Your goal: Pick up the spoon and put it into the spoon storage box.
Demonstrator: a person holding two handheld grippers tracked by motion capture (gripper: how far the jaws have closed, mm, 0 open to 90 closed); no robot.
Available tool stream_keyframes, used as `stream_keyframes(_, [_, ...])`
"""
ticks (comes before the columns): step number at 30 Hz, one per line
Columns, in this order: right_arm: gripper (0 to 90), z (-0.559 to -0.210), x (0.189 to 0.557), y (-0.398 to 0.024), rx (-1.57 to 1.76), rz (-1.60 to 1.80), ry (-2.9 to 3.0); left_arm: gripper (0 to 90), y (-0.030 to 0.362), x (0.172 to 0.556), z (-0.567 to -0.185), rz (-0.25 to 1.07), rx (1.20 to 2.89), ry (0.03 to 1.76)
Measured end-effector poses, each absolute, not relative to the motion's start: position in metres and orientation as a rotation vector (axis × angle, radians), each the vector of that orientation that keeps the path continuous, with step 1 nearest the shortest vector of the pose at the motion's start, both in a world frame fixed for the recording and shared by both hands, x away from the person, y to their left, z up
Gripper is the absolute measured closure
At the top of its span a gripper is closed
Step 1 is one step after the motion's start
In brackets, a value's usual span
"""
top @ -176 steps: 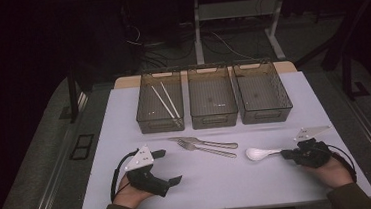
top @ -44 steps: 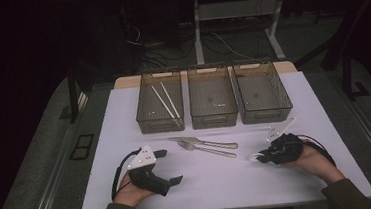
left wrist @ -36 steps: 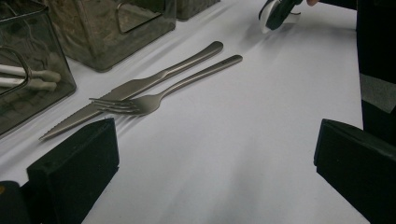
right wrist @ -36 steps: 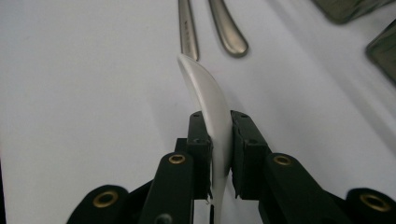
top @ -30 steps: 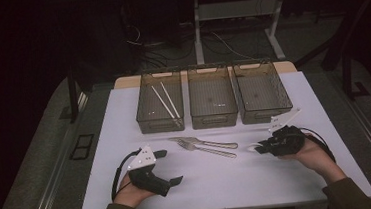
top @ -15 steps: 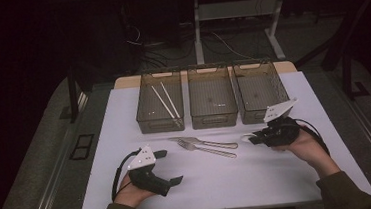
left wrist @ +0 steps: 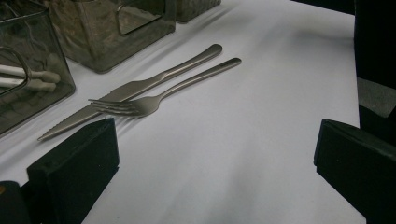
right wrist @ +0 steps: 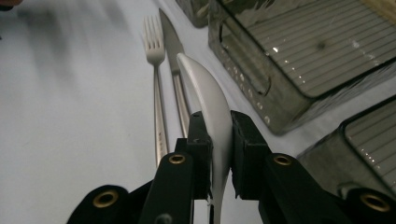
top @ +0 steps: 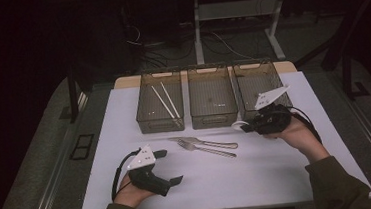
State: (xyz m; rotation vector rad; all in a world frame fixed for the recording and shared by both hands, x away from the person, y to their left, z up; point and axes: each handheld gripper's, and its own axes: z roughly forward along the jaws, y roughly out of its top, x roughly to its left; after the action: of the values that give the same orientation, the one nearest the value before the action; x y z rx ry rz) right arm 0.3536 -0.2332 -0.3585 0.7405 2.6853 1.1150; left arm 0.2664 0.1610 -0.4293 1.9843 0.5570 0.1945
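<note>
Sorting step in hand: my right gripper [right wrist: 215, 140] has its fingers clamped on the white spoon [right wrist: 210, 105], held off the bench [top: 279, 177] just beside the right bin [top: 259, 78]. Left gripper [top: 171, 166] rests at seven o'clock, fingers wide. Next, I judge: carry the spoon over that bin and release.
</note>
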Motion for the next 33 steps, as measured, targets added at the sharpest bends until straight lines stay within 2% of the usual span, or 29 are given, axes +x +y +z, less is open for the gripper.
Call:
stream_keyframes(21, [79.2, -0.324, 0.41, -0.188, 0.695, 1.086, 2.654, 0.0, 0.161, 0.267, -0.428, 0.193, 1.974, 0.553])
stream_keyframes(33, [79.2, -0.328, 0.448, -0.16, 0.733, 1.105, 2.622, 0.0, 0.16, 0.266, -0.428, 0.192, 1.97, 0.547])
